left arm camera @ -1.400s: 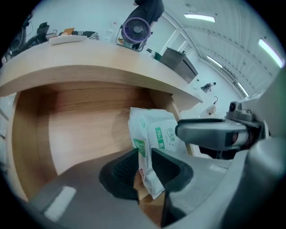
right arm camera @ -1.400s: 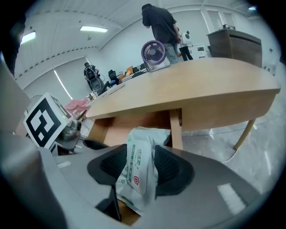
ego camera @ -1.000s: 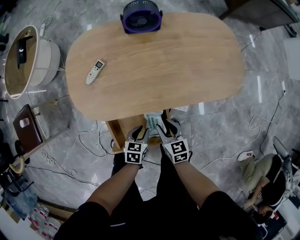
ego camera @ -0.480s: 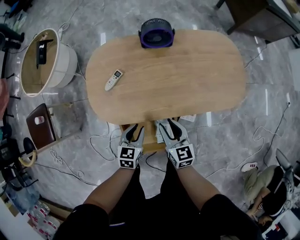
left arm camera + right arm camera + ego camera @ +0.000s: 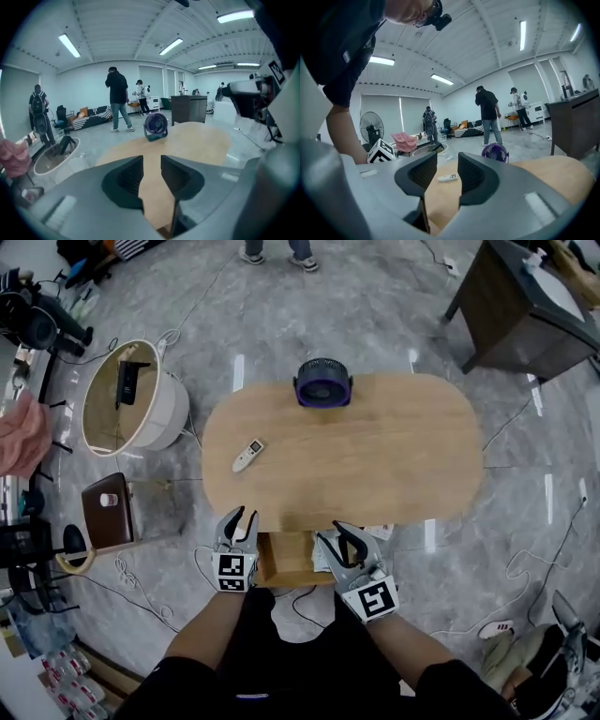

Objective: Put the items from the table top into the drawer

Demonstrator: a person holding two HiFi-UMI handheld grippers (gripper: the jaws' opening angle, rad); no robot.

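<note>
I hold both grippers low at the near edge of the table [image 5: 394, 456], one on either side of the open drawer [image 5: 281, 554] that juts out from under it. My left gripper [image 5: 240, 517] sits just left of the drawer. Its jaws stand a narrow gap apart with nothing between them, and through that gap I see only the bare wooden table top [image 5: 197, 140]. My right gripper [image 5: 336, 535] is at the drawer's right side, tilted inward. Its jaws are also parted a little and hold nothing. Something pale lies in the drawer right beside those jaws, but I cannot tell what it is.

Two things are on the table. The remote [image 5: 248, 455] lies ahead of my left jaws, a little to their right and well apart from them. From my right gripper's view the remote [image 5: 448, 177] shows straight through the gap between the jaws, far out on the wood. The purple fan [image 5: 323, 382] stands upright at the far edge of the table, beyond the remote and roughly in line between my two grippers. It is ahead of the left jaws [image 5: 155, 125] and slightly right of the right jaws [image 5: 495, 152].

Off to the left of my left jaws a round white tub [image 5: 136, 409] stands on the floor. Far beyond my right jaws is a dark cabinet [image 5: 525, 315].
</note>
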